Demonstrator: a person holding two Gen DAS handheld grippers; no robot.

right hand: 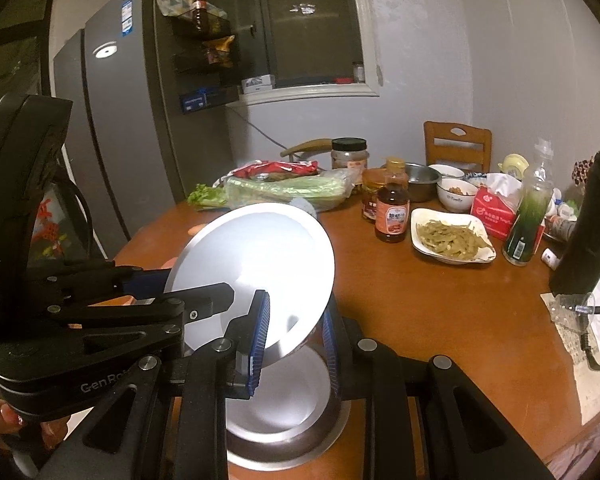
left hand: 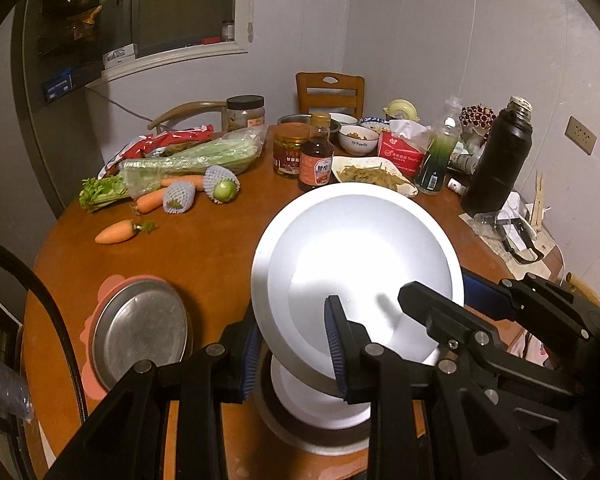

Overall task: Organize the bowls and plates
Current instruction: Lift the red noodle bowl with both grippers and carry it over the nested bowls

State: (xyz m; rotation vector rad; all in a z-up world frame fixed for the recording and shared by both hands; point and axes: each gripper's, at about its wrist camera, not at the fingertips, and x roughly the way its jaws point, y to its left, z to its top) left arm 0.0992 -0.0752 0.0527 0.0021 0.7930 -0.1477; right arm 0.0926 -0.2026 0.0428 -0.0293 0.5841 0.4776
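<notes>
We hold a white plate (left hand: 356, 264) tilted up off the round wooden table (left hand: 204, 256), one claw on each side of it. Our left gripper (left hand: 292, 356) pinches the near rim of the plate between its blue pads, jaws drawn in narrow on the thin edge. Our right gripper (right hand: 296, 340) does the same from the other side, its pads clamped tight on the lower rim. In the left wrist view the right gripper reaches in from the right and its black finger lies over the plate's face.

Directly below the lifted plate sits a stack of dishes (right hand: 284, 412) on the table: a pale plate resting inside a wider, darker-rimmed one. The raised plate is clear of that stack, leaning with its face toward us.

To the left of the stack lies a metal plate (left hand: 140, 332) on a pink mat (left hand: 100, 308). Farther back we see carrots (left hand: 116, 232), a bag of celery (left hand: 192, 156), a brown sauce bottle (left hand: 316, 156), a red-labelled jar (left hand: 288, 148), a dish of shredded food (left hand: 376, 176), a small white bowl (left hand: 358, 140), a red tissue pack (left hand: 404, 148), a green bottle (left hand: 440, 156) and a black flask (left hand: 500, 156). A hand (right hand: 8, 420) grips the left tool at the edge of the right wrist view.
</notes>
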